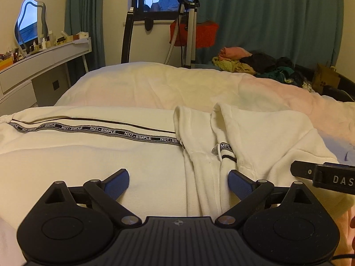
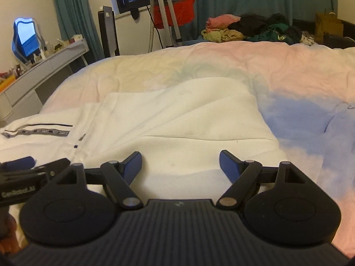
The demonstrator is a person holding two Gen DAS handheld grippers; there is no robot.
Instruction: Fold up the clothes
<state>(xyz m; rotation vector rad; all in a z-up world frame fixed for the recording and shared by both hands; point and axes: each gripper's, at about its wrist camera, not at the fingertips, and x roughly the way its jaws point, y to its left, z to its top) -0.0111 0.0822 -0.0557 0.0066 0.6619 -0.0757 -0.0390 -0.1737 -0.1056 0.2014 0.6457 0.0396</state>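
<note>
Spread flat on the bed (image 1: 155, 84), the white hoodie (image 1: 93, 161) is laid out so that its edges can be reached from the near side. Its taped sleeve (image 1: 97, 130) is stretched out to the left, while the hood (image 2: 199, 97) is seen to the far right. The left gripper (image 1: 178, 182) is held wide, nothing between its fingers, above the zip line; the right gripper (image 2: 180, 164) is likewise held apart and empty over the near hem. Both are judged to be placed for taking the cloth. A pile of clothes (image 1: 255, 64) is left at the far right.
</note>
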